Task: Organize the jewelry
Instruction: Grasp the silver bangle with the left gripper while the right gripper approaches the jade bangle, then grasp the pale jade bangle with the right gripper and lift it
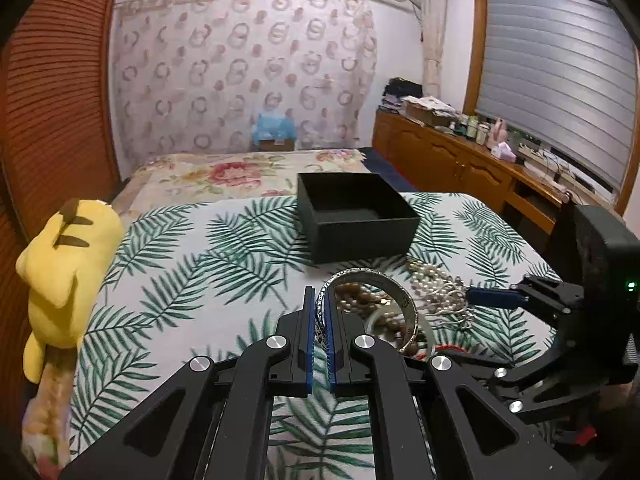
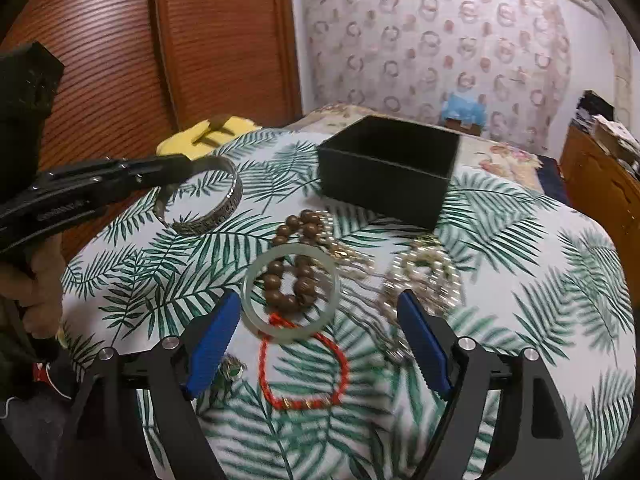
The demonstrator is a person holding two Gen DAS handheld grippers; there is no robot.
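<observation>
- Green palm-leaf cloth [image 2: 520,280] covers the bed in a bedroom with slatted wooden doors [image 2: 224,40]; a yellow plush toy [image 1: 68,256] lies at the edge.
- Left gripper [image 1: 320,300] is pinched tight on the silver bangle [image 2: 208,200], held above the cloth, near the empty black box [image 2: 392,168].
- Right gripper [image 2: 320,312] is spread wide, holding nothing, around the jade bangle [image 2: 292,292] and wooden beads [image 2: 298,264].
- Red cord bracelet [image 2: 304,368] and pearl strands [image 2: 424,276] lie beside them.
</observation>
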